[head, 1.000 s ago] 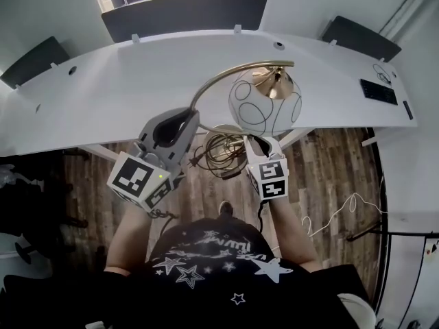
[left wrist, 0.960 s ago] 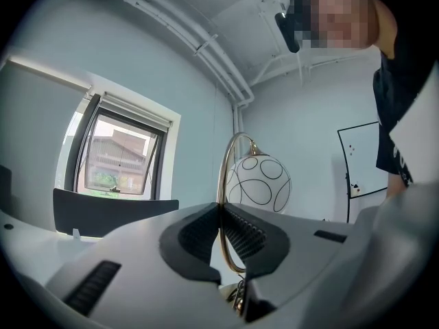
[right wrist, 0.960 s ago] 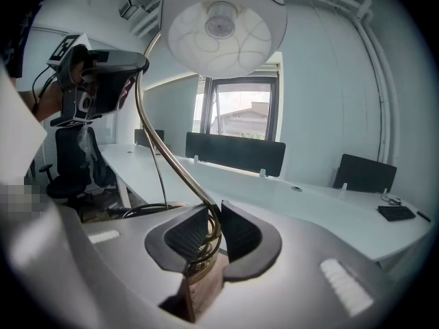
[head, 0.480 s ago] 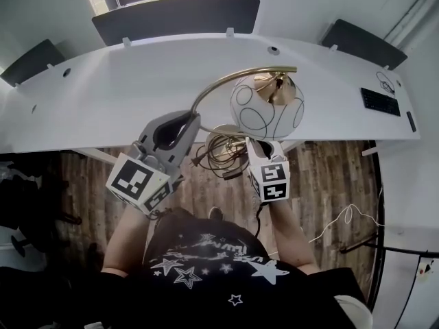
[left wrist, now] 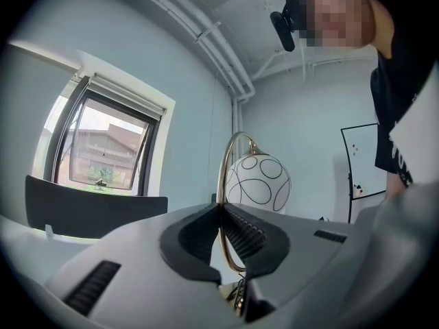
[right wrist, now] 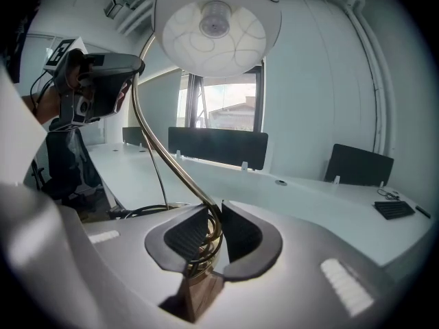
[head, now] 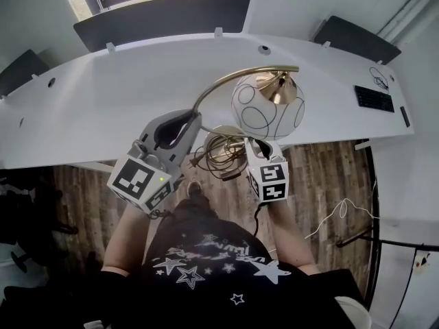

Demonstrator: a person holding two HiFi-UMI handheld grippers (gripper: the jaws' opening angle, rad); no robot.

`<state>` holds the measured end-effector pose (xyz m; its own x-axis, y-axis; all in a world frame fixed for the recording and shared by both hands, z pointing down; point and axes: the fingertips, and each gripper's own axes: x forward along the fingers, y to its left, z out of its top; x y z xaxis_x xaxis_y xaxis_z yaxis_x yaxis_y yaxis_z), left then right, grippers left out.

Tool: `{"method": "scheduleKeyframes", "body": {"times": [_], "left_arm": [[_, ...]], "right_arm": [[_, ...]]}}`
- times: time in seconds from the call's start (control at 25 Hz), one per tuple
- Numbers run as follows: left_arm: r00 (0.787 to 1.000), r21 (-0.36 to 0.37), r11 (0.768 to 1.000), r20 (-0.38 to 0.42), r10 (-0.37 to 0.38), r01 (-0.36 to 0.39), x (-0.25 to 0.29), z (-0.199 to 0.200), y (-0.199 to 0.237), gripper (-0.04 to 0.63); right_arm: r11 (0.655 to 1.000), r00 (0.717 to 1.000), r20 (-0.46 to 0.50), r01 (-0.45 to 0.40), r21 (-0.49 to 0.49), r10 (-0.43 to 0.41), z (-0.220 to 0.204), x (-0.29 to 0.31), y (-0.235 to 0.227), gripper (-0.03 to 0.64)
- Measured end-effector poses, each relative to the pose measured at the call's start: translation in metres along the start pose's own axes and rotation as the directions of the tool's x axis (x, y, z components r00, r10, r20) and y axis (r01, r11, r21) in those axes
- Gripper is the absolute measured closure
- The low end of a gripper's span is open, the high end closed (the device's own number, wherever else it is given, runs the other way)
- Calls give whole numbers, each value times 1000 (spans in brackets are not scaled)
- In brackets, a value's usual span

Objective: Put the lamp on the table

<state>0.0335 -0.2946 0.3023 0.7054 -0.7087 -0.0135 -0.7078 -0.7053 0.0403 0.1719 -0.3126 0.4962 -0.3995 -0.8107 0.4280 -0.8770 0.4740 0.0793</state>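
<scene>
1. Left of centre in the head view: left gripper (head: 186,118), fingers closed on the curved brass stem (head: 219,79) of the lamp (head: 267,108).
2. Centre: white globe shade (head: 255,118) up in the air by the near edge of the white bench (head: 103,94); coiled cord (head: 219,149) hanging over the wooden floor (head: 322,177).
3. Right of centre: right gripper (head: 256,144), fingers gripping the stem low down, near the base.

You wear a black T-shirt (head: 218,266) printed with white stars. Your left gripper (left wrist: 221,211) and right gripper (right wrist: 214,218) are grey shells with black ribbed pads (left wrist: 245,235) and black-and-white marker cubes (head: 140,182).
</scene>
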Motion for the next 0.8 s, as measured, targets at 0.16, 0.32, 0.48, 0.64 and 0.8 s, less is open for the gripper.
{"method": "scheduleKeyframes", "body": {"times": [0.16, 0.32, 0.48, 0.64, 0.8], "left_arm": [[998, -6, 998, 7, -55, 55, 23, 0, 16, 566], [995, -13, 995, 21, -94, 95, 47, -1, 37, 566], [994, -31, 994, 20, -104, 104, 64, 1, 66, 566], [994, -31, 993, 18, -110, 111, 77, 4, 88, 566], [988, -2, 988, 34, -152, 153, 82, 4, 101, 566]], "right_arm": [[999, 999, -23, 38, 4, -38, 5, 13, -17, 561], [996, 996, -30, 86, 9, -85, 16, 33, -36, 561], [994, 994, -32, 108, -6, -108, 31, 57, -47, 561], [993, 992, -40, 121, -9, -121, 42, 76, -54, 561], [993, 992, -46, 119, -12, -119, 50, 91, -53, 561]]}}
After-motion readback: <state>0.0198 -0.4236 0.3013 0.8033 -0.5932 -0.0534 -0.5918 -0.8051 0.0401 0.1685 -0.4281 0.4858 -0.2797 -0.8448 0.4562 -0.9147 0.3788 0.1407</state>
